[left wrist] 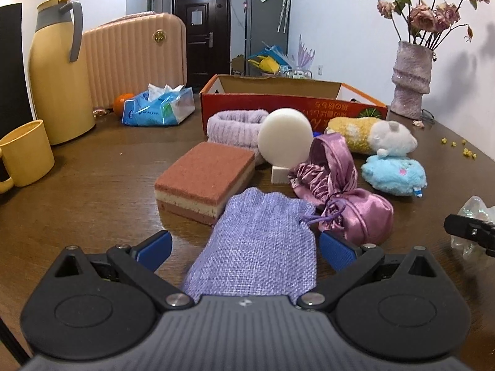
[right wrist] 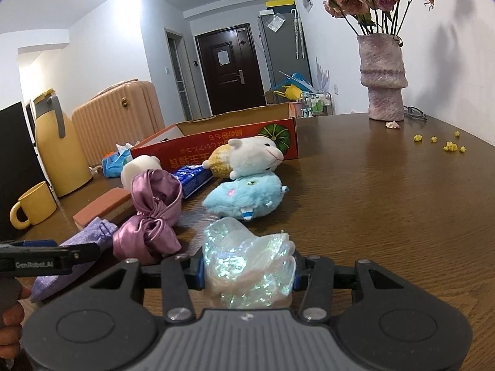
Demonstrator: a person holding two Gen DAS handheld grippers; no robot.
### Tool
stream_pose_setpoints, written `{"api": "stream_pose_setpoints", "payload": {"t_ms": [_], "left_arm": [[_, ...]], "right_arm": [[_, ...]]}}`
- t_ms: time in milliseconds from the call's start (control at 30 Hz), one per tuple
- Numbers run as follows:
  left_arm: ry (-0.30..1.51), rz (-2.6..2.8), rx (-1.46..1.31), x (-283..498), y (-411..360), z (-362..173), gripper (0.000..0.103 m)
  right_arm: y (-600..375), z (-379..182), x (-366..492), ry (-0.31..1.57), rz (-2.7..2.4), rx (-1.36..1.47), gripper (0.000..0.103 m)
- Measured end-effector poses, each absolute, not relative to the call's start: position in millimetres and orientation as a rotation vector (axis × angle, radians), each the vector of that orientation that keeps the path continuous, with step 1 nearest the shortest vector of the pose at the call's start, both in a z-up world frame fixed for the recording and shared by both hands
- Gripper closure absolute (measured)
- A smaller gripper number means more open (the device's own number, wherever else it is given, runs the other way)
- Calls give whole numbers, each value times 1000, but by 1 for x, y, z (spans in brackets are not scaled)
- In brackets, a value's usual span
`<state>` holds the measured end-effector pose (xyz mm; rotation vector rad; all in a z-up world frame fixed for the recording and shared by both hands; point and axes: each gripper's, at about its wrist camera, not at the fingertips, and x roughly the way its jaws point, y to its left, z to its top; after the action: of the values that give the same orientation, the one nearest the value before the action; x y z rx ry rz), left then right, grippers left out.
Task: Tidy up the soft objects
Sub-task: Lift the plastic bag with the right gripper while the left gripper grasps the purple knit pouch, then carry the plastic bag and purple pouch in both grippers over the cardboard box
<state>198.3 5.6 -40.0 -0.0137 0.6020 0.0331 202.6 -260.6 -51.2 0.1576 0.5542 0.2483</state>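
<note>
— Where's my left tool (left wrist: 244, 244)?
— Spread apart around the lilac woven drawstring pouch (left wrist: 256, 247) lying on the brown wooden desk (left wrist: 92, 185).
— Right tool (right wrist: 249, 273)?
— I've clamped it on the crumpled iridescent plastic bag (right wrist: 247, 262).

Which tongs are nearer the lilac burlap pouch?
Left. The left tongs straddle the lilac burlap pouch, open around it. The right tongs sit off to its right, shut on the iridescent bag.

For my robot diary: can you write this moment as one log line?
left tongs: open around purple burlap pouch | right tongs: shut on shimmery organza bag | red box: open
</note>
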Motion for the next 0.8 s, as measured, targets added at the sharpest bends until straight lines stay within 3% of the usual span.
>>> {"api": "stream_pose_setpoints", "payload": {"t_ms": [200,333,400,467,567,800], "left_arm": [[636,43,-14,201,7,-44,1],[661,38,-26,203,8,-47,25],[670,45,-24,203,8,-48,31],[663,49,-20,201,8,-48,46],[652,35,-36,198,9,-46,53],[618,18,-50,192,11,-38,59]], "right_arm": [[-261,-51,202,554,243,154,57],[-259,-50,201,551,232,143,57],[-258,-49,201,549,225,134,57],[-257,-49,200,545,218,124,57],[-257,-47,200,542,212,118,57],[-258,-36,199,515,195,93,57]]}}
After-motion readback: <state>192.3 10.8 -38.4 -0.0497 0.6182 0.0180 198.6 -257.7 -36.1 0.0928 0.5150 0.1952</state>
